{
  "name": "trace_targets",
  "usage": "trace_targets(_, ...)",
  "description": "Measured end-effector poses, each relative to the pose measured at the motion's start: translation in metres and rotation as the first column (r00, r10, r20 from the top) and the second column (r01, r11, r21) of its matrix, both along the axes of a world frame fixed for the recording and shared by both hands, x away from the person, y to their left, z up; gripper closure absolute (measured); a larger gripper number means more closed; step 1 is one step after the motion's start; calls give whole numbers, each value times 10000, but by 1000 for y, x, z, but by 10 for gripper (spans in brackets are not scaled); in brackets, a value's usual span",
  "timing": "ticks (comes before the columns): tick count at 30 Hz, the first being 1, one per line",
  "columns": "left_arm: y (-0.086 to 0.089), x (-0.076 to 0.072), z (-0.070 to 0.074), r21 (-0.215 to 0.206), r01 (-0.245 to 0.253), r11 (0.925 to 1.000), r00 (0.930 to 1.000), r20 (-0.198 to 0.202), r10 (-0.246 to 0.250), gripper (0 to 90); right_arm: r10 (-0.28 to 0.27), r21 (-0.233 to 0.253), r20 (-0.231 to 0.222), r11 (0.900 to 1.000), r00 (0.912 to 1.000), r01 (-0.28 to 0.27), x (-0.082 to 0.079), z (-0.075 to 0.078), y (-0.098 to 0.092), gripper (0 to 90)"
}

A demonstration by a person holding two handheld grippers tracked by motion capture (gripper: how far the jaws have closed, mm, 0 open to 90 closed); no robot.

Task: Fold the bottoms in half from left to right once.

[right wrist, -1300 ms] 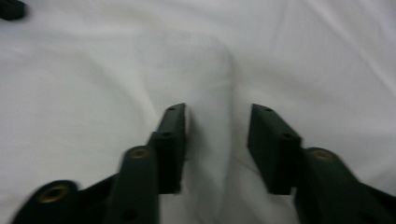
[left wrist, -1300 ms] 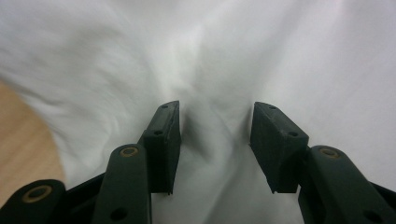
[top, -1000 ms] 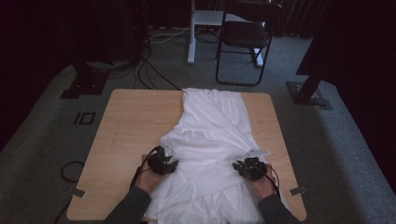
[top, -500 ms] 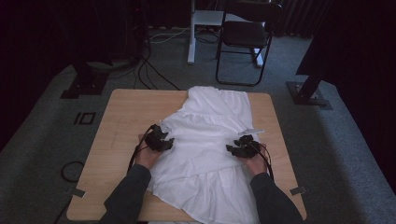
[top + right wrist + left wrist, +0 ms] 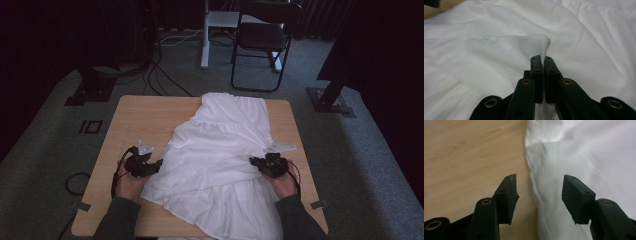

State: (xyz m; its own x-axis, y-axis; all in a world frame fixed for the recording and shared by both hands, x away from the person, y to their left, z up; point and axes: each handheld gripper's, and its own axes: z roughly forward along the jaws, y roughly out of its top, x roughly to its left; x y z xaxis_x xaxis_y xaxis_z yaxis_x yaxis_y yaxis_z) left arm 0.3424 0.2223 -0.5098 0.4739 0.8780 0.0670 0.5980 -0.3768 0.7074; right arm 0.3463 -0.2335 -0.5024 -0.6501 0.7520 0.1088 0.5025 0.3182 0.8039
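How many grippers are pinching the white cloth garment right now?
1: the right gripper is shut on a fold of the white cloth garment. The left gripper stands open over its edge.

My grippers: left gripper (image 5: 156, 165) and right gripper (image 5: 255, 161) black, brass-ringed screw holes, grey three-cornered plates, black cables; my sleeves (image 5: 116, 220) dark grey.

The high view is mounted above the near edge of the tabletop (image 5: 150, 112) and faces forward and down, far enough to take in the whole surface and the floor beyond. The left gripper view looks along its own jaws, close above the edge of the white garment (image 5: 584, 152). The right gripper view sits equally close over the cloth. All three share the garment.
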Motion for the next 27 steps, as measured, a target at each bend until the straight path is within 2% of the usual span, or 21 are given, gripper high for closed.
trace_targets(2,0,-9,-1,125,75,9999,10000,33,-75,433,171,129,307,9998,9994,-175,-19,5,-14,883)
trace_targets(4,1,-18,-1,-21,95,10000,9999,143,-95,434,219,306,539,9993,9983,-236,-37,8,-30,884)
trace_targets(6,1,-25,-3,-223,147,9996,9998,102,-145,432,284,476,637,9984,9976,-315,-53,8,-45,884)
trace_targets(9,-2,-34,-7,-123,279,9995,9996,50,-278,420,247,530,840,9982,9962,-292,-77,4,-63,884)
trace_targets(11,-5,-39,-10,-281,382,9989,9993,-24,-383,410,172,507,862,9985,9961,-216,-90,-1,-74,883)
trace_targets(12,-5,-39,-10,-281,382,9989,9993,-24,-383,410,172,507,862,9985,9961,-216,-90,-1,-74,883)
trace_targets(15,-13,-50,-15,-140,641,9978,9979,-69,-642,401,-16,724,647,9974,9979,-31,-113,-14,-92,865)
trace_targets(19,-12,-63,-15,-127,774,9969,9970,28,-774,400,-274,647,-123,9975,9996,281,-123,-36,-109,786)
trace_targets(21,-10,-69,-14,-103,777,9969,9969,99,-776,393,-402,646,-315,9970,9987,422,-125,-40,-113,734)
trace_targets(22,-9,-72,-13,-153,805,9966,9967,75,-804,390,-267,803,-368,9963,9990,295,-125,-40,-115,696)
trace_targets(24,-8,-77,-14,-286,880,9957,9961,70,-878,385,-233,1010,-147,9946,9996,247,-125,-37,-115,620)
trace_targets(27,-7,-76,-19,-190,721,9972,9974,-28,-721,385,-683,1213,63,9903,9976,671,-118,-30,-113,576)
